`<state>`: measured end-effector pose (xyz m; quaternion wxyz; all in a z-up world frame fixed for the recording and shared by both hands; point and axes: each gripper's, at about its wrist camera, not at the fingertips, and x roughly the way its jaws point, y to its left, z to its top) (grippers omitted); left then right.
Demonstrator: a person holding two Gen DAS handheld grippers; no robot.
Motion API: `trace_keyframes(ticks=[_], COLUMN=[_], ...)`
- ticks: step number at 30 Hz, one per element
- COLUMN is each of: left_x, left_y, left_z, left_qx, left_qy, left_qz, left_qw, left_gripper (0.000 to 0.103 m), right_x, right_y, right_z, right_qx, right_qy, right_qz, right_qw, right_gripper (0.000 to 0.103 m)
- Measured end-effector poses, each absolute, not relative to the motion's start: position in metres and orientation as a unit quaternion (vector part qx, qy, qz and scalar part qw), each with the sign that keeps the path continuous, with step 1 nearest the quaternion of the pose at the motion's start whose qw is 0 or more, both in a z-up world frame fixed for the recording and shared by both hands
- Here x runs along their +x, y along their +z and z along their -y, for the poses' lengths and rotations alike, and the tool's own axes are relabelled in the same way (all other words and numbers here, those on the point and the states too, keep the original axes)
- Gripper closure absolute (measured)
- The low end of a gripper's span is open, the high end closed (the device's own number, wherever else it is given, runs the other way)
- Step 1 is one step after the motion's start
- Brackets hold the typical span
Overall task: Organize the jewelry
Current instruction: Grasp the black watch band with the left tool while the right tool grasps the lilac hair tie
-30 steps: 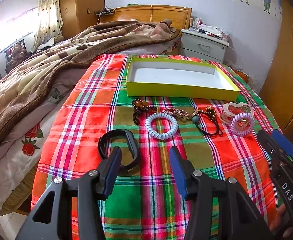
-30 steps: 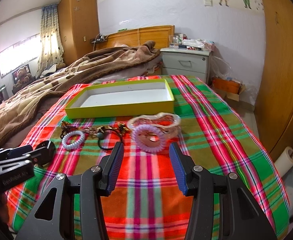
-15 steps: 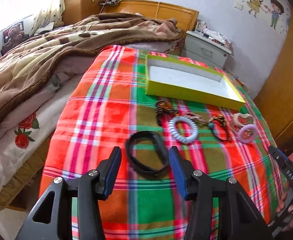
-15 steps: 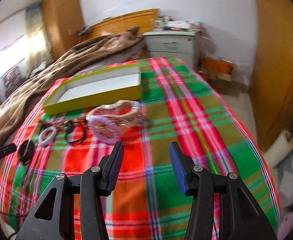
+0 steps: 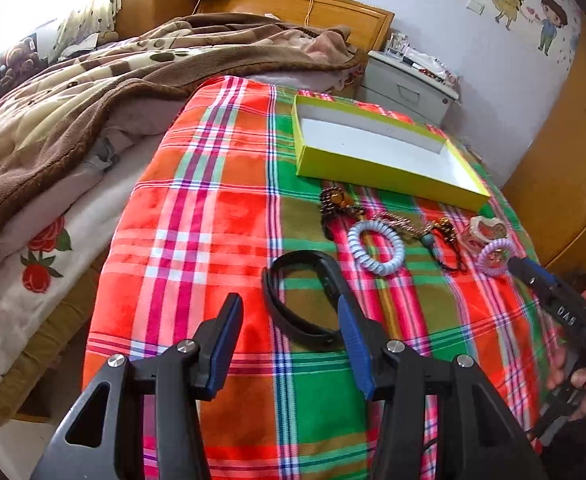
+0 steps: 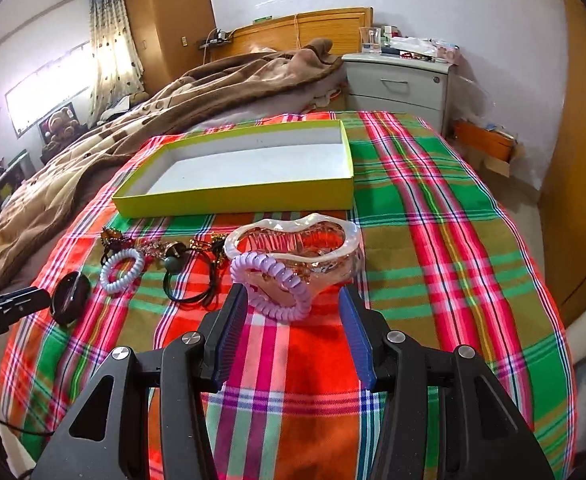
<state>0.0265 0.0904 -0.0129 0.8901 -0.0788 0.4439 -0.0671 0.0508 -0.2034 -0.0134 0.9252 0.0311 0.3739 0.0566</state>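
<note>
Two claws gape empty: my right claw [image 6: 293, 320] nears the springy lilac coil hair tie [image 6: 271, 286] against the brittle clear hair clip [image 6: 293, 248]; I'd pinch its loop. Left claw [image 5: 289, 324] flanks the black band [image 5: 305, 300].

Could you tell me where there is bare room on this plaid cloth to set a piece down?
The yellow box is bare inside. The plaid cloth lies open right of the clear hair claw, and left of the black band. Between box and grippers it is crowded.
</note>
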Motion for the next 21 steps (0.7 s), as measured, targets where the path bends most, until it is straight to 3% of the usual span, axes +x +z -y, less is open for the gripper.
trace_keyframes(ticks=[5,7,13,21], left_x=[0.03,0.033,0.04,0.046], left_y=[-0.015,-0.018,-0.023,-0.029], left_z=[-0.091,-0.091,-0.092,-0.087], left_qx=[-0.084,-0.085,-0.081,-0.042], left_qy=[-0.068,-0.064,-0.042,-0.009], left_qz=[-0.448,-0.455,-0.464,-0.485], left_qw=[0.888,0.884,0.881,0.874], left_gripper=[0.052,0.052,0.052,0.051], right_x=[0.054,0.055,0.058,0.052], right_y=[-0.013,-0.014,-0.016,-0.009], right_z=[0.202,0.202,0.203,0.212], right_qx=[0.03,0.032,0.034,0.056], right_qy=[0.055,0.052,0.045,0.047], right_qz=[-0.37,-0.371,-0.375,-0.357], right_qw=[0.927,0.927,0.925,0.931], right_gripper=[0.056,0.073,0.093,0.095])
